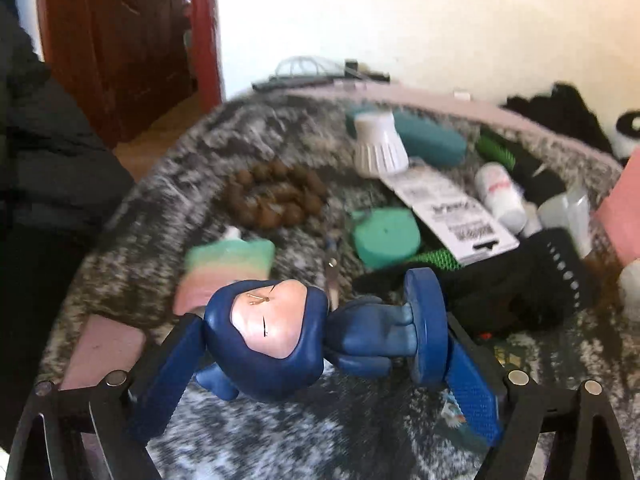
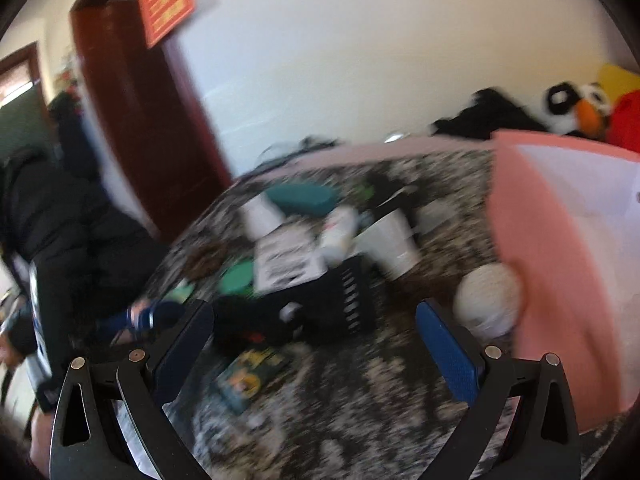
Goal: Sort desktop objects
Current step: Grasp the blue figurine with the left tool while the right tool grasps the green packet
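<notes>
My left gripper point(image 1: 320, 344) is shut on a blue toy figure point(image 1: 304, 336) with a pink face and a round blue base, held sideways above the grey speckled tabletop point(image 1: 160, 208). Beyond it lie brown beads point(image 1: 276, 196), a green round case point(image 1: 386, 236), a pastel pouch point(image 1: 224, 268), a white brush point(image 1: 380, 144), a teal case point(image 1: 428, 140), a white bottle point(image 1: 502, 196) and a black perforated item point(image 1: 532, 280). My right gripper point(image 2: 316, 332) is open and empty above the same tabletop point(image 2: 360, 400). The blue figure in the left gripper shows at its left point(image 2: 148, 316).
A pink box point(image 2: 560, 264) stands at the right, with a white ball point(image 2: 488, 300) against it. A small picture booklet point(image 2: 248, 376) lies on the table. A barcode card point(image 1: 452, 212) lies among the clutter. A dark wooden door point(image 2: 140, 120) is at the left. Plush toys point(image 2: 580, 108) sit behind.
</notes>
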`<state>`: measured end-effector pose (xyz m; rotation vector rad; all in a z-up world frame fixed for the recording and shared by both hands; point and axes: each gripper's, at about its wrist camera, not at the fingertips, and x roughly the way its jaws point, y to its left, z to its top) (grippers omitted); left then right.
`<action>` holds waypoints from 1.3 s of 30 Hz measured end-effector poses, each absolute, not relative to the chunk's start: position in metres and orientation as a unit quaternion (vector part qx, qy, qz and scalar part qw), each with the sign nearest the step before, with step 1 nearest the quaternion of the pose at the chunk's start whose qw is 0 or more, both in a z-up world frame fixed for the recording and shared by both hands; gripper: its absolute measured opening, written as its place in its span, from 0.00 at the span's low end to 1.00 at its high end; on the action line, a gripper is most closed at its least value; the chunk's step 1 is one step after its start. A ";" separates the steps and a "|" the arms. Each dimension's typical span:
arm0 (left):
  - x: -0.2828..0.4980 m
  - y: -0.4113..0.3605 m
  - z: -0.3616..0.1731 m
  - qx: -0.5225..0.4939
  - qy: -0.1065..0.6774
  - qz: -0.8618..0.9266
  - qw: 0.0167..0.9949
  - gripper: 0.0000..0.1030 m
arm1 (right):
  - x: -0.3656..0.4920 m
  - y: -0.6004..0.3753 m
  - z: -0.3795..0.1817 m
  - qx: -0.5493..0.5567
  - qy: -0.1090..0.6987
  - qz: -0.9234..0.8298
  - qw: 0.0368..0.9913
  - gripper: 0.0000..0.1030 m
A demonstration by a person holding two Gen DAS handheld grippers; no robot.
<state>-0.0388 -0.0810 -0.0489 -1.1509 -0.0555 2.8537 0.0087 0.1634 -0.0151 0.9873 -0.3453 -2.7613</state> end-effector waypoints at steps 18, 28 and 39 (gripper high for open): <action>-0.049 -0.133 -0.063 -0.401 -0.057 0.914 0.010 0.72 | -0.031 0.048 -0.116 0.424 0.007 -0.903 0.072 0.77; -0.053 -0.149 -0.078 -0.423 -0.060 0.904 0.017 0.91 | -0.021 0.073 -0.091 0.418 -0.029 -0.902 0.101 0.47; -0.092 -0.091 -0.111 -0.426 0.048 0.903 -0.015 0.99 | 0.020 0.117 -0.018 0.340 -0.090 -0.926 0.141 0.47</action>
